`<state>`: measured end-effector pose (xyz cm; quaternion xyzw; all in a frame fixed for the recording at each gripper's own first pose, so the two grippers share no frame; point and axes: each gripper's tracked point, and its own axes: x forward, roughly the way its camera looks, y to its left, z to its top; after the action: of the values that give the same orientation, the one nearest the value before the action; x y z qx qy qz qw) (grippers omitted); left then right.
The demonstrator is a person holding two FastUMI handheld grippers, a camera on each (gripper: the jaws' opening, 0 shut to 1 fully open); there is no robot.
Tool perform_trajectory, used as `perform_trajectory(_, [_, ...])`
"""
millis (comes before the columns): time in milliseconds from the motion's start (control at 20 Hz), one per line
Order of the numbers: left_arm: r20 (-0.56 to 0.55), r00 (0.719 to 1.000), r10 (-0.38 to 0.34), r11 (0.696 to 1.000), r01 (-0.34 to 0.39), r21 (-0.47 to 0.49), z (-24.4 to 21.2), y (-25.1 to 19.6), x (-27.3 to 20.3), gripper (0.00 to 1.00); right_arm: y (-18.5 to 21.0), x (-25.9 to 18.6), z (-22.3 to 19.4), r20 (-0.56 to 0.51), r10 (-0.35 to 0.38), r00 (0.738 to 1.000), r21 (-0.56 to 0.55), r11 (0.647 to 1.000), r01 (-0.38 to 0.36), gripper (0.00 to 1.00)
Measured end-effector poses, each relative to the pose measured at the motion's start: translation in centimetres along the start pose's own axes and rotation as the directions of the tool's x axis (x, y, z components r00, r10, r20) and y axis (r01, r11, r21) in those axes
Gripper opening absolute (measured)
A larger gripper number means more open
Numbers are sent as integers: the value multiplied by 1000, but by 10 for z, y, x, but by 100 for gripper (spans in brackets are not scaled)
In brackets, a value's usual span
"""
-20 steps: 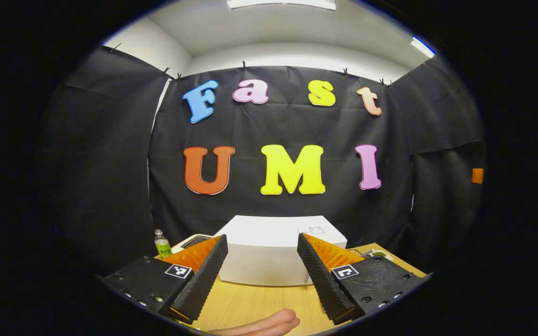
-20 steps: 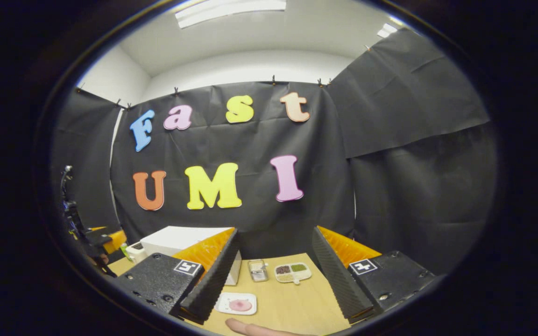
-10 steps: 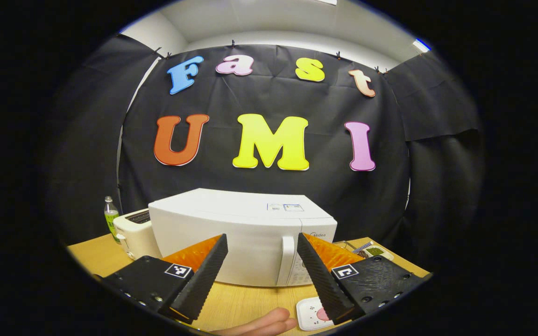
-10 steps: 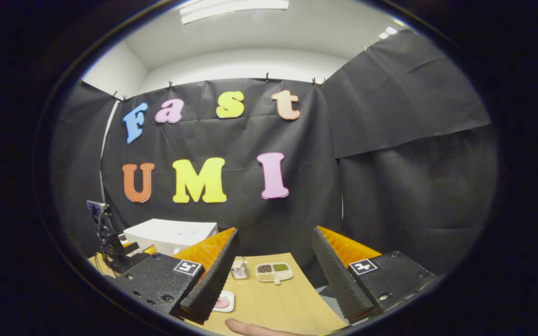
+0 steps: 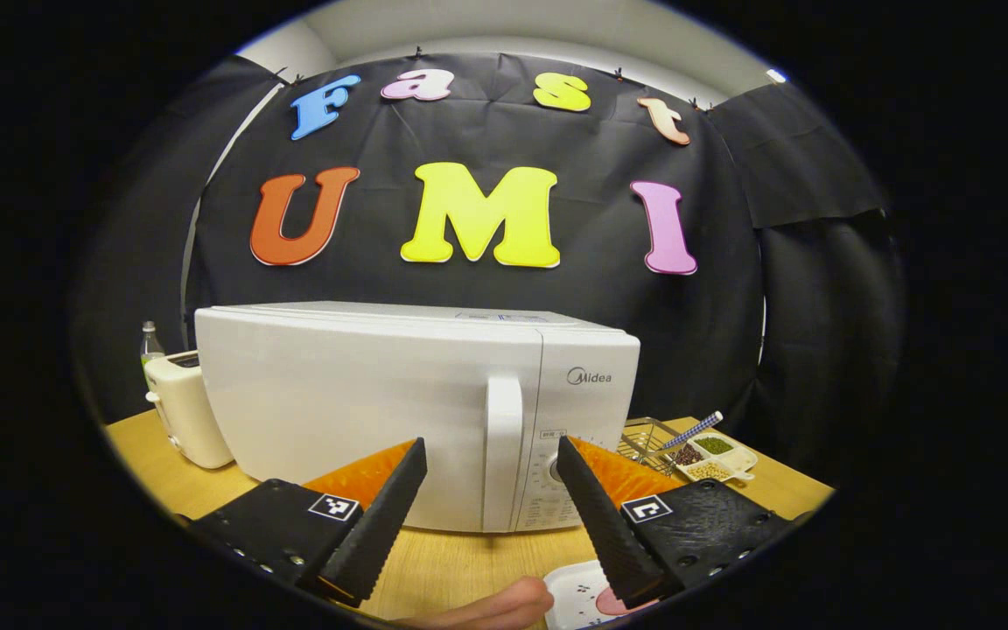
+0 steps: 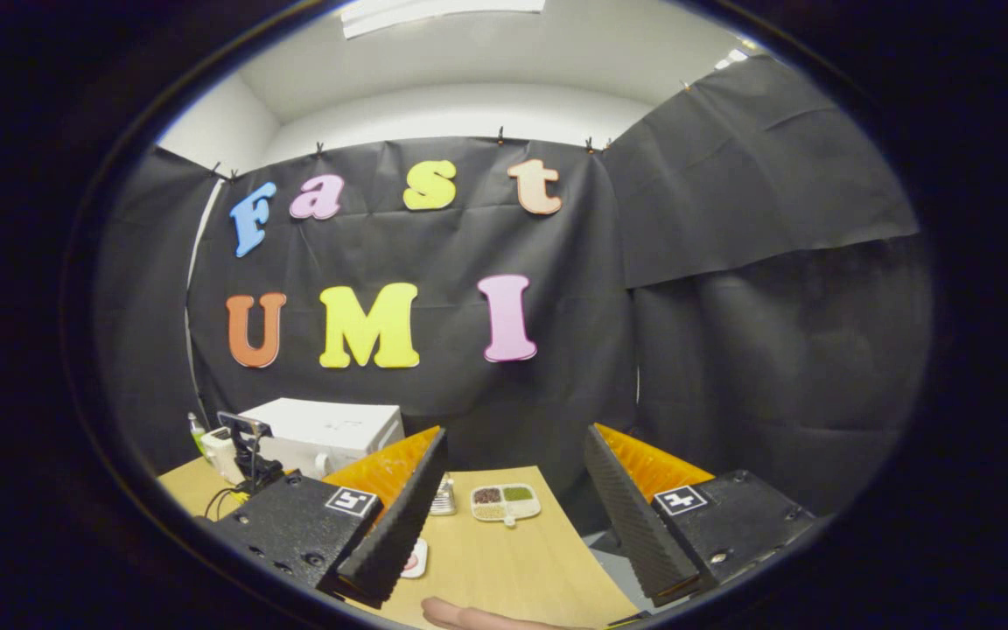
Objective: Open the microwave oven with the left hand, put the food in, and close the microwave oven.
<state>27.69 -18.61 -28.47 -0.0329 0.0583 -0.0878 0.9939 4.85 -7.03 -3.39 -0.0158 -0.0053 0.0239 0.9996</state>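
A white microwave (image 5: 364, 411) stands on the wooden table (image 5: 460, 560), door closed, with its upright handle (image 5: 502, 451) straight ahead of my left gripper (image 5: 491, 455). That gripper is open and empty, a short way in front of the door. A white plate with pink food (image 5: 578, 599) lies on the table near me, partly behind the right-hand finger. In the right gripper view, the right gripper (image 6: 513, 437) is open and empty above the table, the microwave (image 6: 329, 429) is far off to the left, and the plate (image 6: 416, 558) peeks out beside the left-hand finger.
Left of the microwave stand a cream toaster (image 5: 180, 407) and a bottle (image 5: 150, 341). To its right are a wire basket (image 5: 648, 437) and a divided dish of beans (image 5: 714, 455). That dish (image 6: 504, 503) is mid-table in the right gripper view. A person's finger (image 5: 491, 608) shows below.
My left gripper has come down and much closer to the microwave, whose door and handle now loom large. The right gripper has shifted slightly; the plate has slid behind its left-hand finger.
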Motion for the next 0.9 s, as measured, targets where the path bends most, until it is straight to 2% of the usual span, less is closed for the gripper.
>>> perform_trajectory(150, [-11, 1000, 22, 1000, -22, 0, -17, 3, 19, 93, -9, 3, 3, 5, -20, 1000, -18, 1000, 20, 100])
perform_trajectory(200, [-10, 1000, 29, 1000, -29, 1, -22, 3, 26, 88, -12, 2, 2, 8, -27, 1000, -22, 999, 27, 91])
perform_trajectory(250, [-19, 1000, 21, 1000, -21, 2, -25, 1, 30, 81, -14, 1, 2, 11, -31, 999, -22, 999, 32, 91])
perform_trajectory(300, [-24, 999, 37, 999, -37, 1, -29, 4, 33, 71, -15, 2, 2, 12, -34, 999, -20, 999, 35, 100])
perform_trajectory(350, [-13, 999, 43, 999, -43, 15, -26, 5, 32, 66, -16, 1, 1, 12, -36, 999, -16, 999, 36, 100])
perform_trajectory(400, [2, 999, 45, 998, -45, 31, -25, 5, 34, 57, -17, 0, -1, 11, -35, 999, -12, 999, 35, 100])
perform_trajectory(500, [2, 999, 43, 996, -43, 80, -24, 7, 35, 49, -15, 0, -4, 7, -28, 1000, -12, 1000, 28, 100])
perform_trajectory(650, [-37, 999, 29, 1000, -29, -8, -29, 1, 34, 46, -13, -2, -7, 0, -25, 1000, -23, 999, 25, 100])
perform_trajectory(700, [-52, 998, 30, 999, -31, -24, -30, 0, 36, 26, -12, -3, -8, 0, -21, 1000, -27, 999, 21, 100])
perform_trajectory(750, [-57, 998, 37, 999, -38, -23, -30, 0, 33, 25, -12, -5, -9, -3, -17, 1000, -27, 999, 17, 100])
perform_trajectory(800, [-66, 997, 40, 999, -41, -13, -31, 1, 33, 16, -13, -8, -11, -9, -16, 1000, -25, 1000, 16, 100])
perform_trajectory(850, [-68, 997, 43, 999, -43, 2, -35, 3, 34, 16, -14, -11, -13, -16, -17, 1000, -21, 1000, 17, 100])
perform_trajectory(900, [-75, 996, 39, 999, -39, -1, -34, 2, 31, 7, -16, -13, -14, -20, -18, 1000, -17, 1000, 18, 100])
